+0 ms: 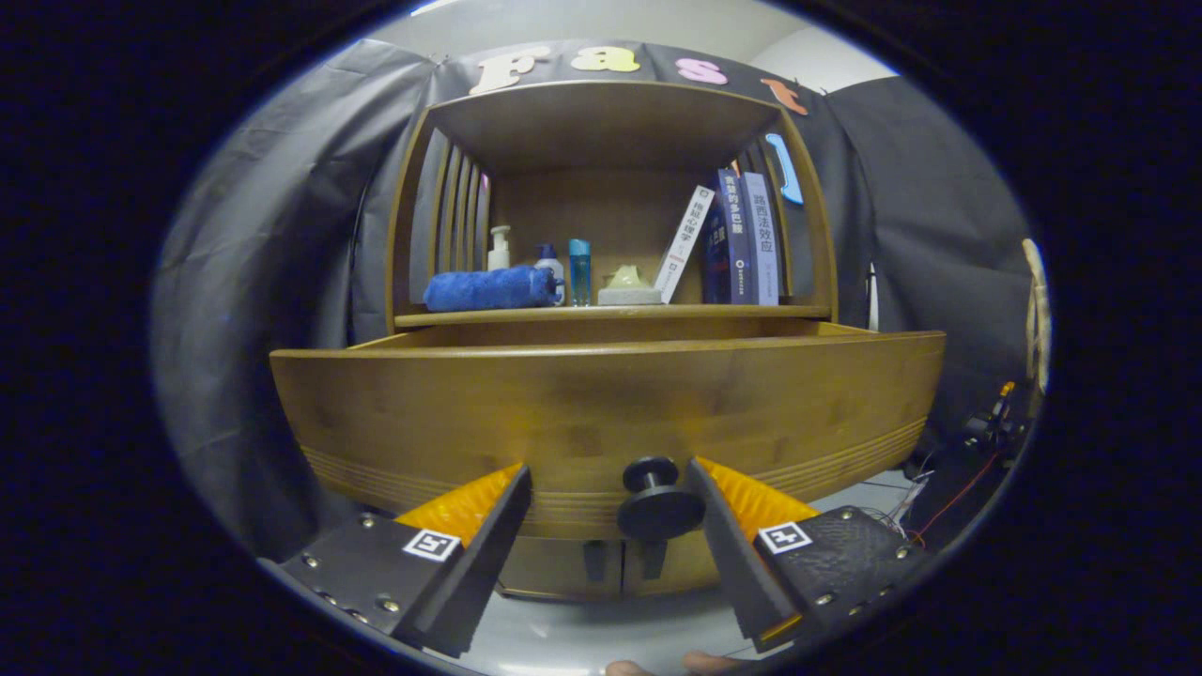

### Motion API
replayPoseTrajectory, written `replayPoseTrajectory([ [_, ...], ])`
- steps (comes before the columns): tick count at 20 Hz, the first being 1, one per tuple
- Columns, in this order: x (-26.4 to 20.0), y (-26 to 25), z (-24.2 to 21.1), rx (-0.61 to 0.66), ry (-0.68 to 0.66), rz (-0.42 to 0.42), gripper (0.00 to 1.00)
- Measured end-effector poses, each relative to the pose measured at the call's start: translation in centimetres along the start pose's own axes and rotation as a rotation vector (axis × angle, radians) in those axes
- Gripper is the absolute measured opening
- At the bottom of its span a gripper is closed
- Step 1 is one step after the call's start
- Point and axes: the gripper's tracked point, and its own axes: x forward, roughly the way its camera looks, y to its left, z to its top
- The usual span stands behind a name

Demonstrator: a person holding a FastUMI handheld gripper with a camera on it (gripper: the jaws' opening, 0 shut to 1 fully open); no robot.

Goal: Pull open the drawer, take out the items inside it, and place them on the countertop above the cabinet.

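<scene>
since the wide brown wooden drawer front [606, 413] stands out from the cabinet, with its top edge clear of the shelf behind, the drawer looks already pulled part of the way open. the gripper view looks from low and in front, so the inside of the drawer is hidden behind that front panel and i cannot tell what items lie in it.

in the lower middle of the frame the round black knob [657, 498] sticks out of the drawer front. the gripper [610, 488] has its fingers spread wide, one on each side of the knob. the right finger sits just beside the knob, perhaps brushing it; the left finger is well apart from it. nothing is gripped, so the pull seems finished or let go.

in the upper middle, the wooden countertop shelf [610, 315] above the drawer carries a rolled blue towel [488, 287], small bottles [579, 270] and leaning books [742, 239]. bare room for the items seems to be along its front edge.
</scene>
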Motion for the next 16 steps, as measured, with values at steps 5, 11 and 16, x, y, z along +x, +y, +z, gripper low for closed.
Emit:
replayPoseTrajectory([
  [5, 5.1, 0.4, 0.7, 0.013, -0.025, -0.009, 1.0],
  [11, 8.9, 0.9, 1.3, 0.015, -0.03, 0.0, 1.0],
  [16, 11.6, 1.0, 1.6, 0.005, -0.054, 0.0, 1.0],
])
